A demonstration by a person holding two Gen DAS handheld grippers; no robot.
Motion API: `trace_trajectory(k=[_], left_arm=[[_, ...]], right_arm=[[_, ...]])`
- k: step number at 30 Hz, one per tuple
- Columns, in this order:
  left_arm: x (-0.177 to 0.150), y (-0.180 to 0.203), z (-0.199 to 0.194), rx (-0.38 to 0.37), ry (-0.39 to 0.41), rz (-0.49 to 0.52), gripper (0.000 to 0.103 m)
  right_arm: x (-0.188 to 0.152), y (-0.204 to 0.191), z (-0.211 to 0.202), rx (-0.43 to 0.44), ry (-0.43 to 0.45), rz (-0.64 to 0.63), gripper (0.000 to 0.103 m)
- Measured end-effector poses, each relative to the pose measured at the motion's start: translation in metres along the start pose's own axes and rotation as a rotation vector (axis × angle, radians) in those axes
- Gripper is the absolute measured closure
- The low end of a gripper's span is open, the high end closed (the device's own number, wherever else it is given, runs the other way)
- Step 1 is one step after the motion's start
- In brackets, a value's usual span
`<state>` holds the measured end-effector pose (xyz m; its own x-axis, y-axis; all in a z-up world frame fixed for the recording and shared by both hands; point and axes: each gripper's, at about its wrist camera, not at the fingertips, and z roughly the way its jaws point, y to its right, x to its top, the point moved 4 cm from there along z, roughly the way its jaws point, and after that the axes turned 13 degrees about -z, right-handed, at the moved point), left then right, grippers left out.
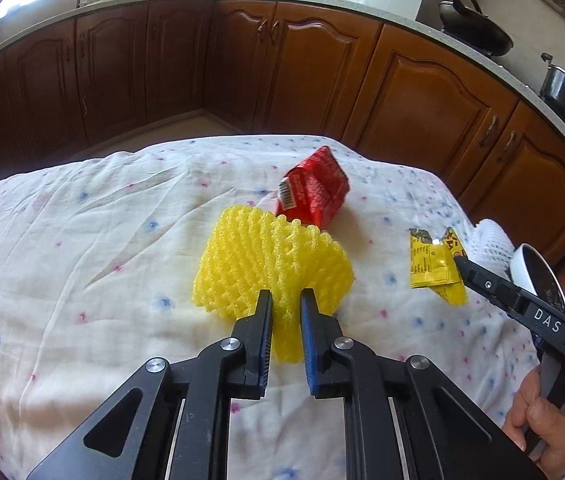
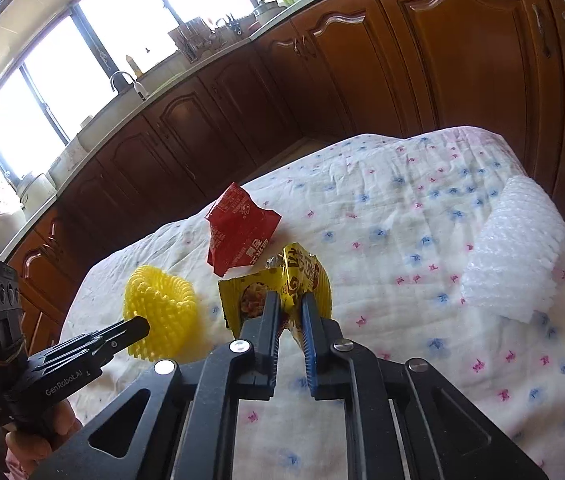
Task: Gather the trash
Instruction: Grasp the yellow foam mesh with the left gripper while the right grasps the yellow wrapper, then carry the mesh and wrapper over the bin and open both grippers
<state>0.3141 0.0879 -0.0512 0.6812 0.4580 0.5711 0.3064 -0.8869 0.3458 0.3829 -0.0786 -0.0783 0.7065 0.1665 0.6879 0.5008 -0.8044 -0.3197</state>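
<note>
Working over a floral cloth [image 1: 82,240] by kitchen cabinets [image 1: 314,72], I'm pinching one yellow net [image 1: 266,264] left [image 1: 286,300], one yellow packet [image 2: 250,296] right [image 2: 291,304]; one red carton [image 1: 314,192] lying beyond.

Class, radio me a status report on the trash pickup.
Left tool shut on yellow foam net. Right tool shut on yellow snack wrapper. Red carton, white foam net uncollected.

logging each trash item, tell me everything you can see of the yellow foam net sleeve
The yellow foam mesh sleeve is a soft tube of open lattice foam, bright yellow and squashed out of round. It sits on the white flowered cloth near the table's middle, its open end showing in the right wrist view. The left gripper pinches its near edge between both fingers. The crumpled red carton lies just behind it; whether they touch is unclear.
</note>
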Motion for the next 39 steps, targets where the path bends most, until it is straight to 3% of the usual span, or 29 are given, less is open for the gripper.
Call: trace_trajectory(k=[7, 15, 25, 39], left_arm=[[-0.027, 0.040, -0.019, -0.108, -0.035, 0.051, 0.091], [-0.058, 0.084, -0.027, -0.195, -0.085, 0.137, 0.091], [-0.078, 0.127, -0.034, -0.260, -0.114, 0.207, 0.091], [-0.091, 0.184, -0.029, -0.327, -0.134, 0.289, 0.091]], right_arm=[[-0.020, 0.004, -0.055, -0.009, 0.062, 0.016, 0.094], [-0.051, 0.028, -0.115, -0.078, 0.121, 0.075, 0.095], [-0.086, 0.066, -0.175, -0.165, 0.185, 0.173, 0.095], [-0.104, 0.114, -0.227, -0.284, 0.240, 0.242, 0.095]])
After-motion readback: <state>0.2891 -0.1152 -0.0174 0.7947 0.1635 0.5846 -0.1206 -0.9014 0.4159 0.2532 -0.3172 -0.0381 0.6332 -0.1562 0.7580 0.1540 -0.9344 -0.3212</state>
